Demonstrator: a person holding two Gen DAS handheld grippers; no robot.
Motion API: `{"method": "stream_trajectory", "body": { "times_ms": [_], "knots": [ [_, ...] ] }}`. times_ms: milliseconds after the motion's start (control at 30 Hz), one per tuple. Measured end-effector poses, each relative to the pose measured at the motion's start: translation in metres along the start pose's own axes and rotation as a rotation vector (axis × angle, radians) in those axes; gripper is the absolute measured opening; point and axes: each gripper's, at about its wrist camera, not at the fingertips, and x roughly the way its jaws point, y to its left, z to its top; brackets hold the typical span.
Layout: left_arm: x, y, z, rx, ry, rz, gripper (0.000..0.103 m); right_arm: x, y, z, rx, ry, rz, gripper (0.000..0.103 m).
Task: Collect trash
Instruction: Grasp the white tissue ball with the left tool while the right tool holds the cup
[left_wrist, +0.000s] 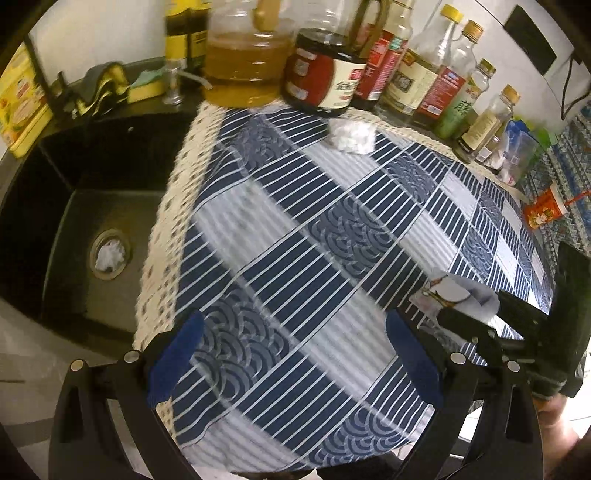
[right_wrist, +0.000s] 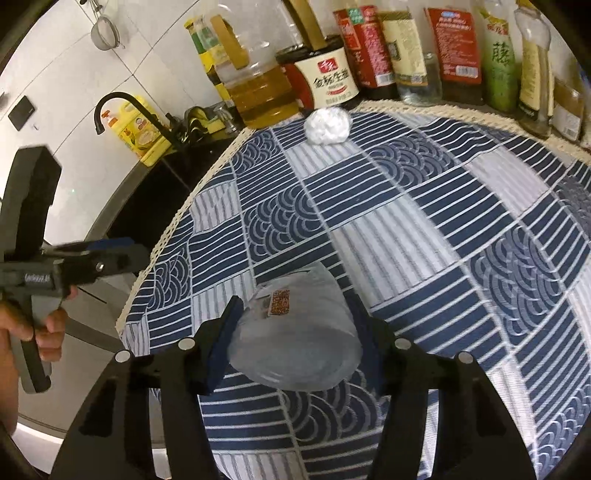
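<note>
A: Kitchen desk (right_wrist: 424, 236) under a blue-and-white patterned cloth, a black sink (left_wrist: 74, 206) beside it on the left. What's nearest?

B: Nearest, the right tongs (right_wrist: 295, 325) hold a clear plastic cup (right_wrist: 295, 339) lying on its side, a pad pressed to each flank, half closed. The left tongs (left_wrist: 291, 354) hang wide open over bare cloth, gripping nothing.

A: What could go wrong?

B: I'd judge the cup thin and slick; squeezed harder it may buckle, and held looser it may slip out when lifted.

A: And farther off?

B: A crumpled white paper ball (right_wrist: 328, 125) sits at the far edge of the cloth, just in front of the oil jug (right_wrist: 258, 92) and the soy sauce bottle (right_wrist: 325, 81). A row of tall bottles (right_wrist: 461, 55) stands close behind, so a reach there could knock one over. Another white wad (left_wrist: 109, 254) lies in the sink drain. A red packet (left_wrist: 546, 212) lies off to the right.
</note>
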Motion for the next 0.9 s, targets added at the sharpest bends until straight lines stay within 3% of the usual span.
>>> {"method": "stream_trajectory", "body": {
  "times_ms": [400, 567, 900],
  "knots": [
    [0.016, -0.054, 0.076, 0.098, -0.052, -0.017, 0.096, -0.054, -0.041, 0.009, 0.079, -0.094, -0.126, 0.058],
    [0.035, -0.073, 0.099, 0.132, -0.038, -0.007, 0.096, -0.07, -0.061, 0.013, 0.11, -0.115, -0.174, 0.058],
    [0.085, -0.089, 0.136, 0.153, 0.001, 0.046, 0.096, -0.071, -0.092, 0.015, 0.149, -0.112, -0.17, 0.058]
  ]
}}
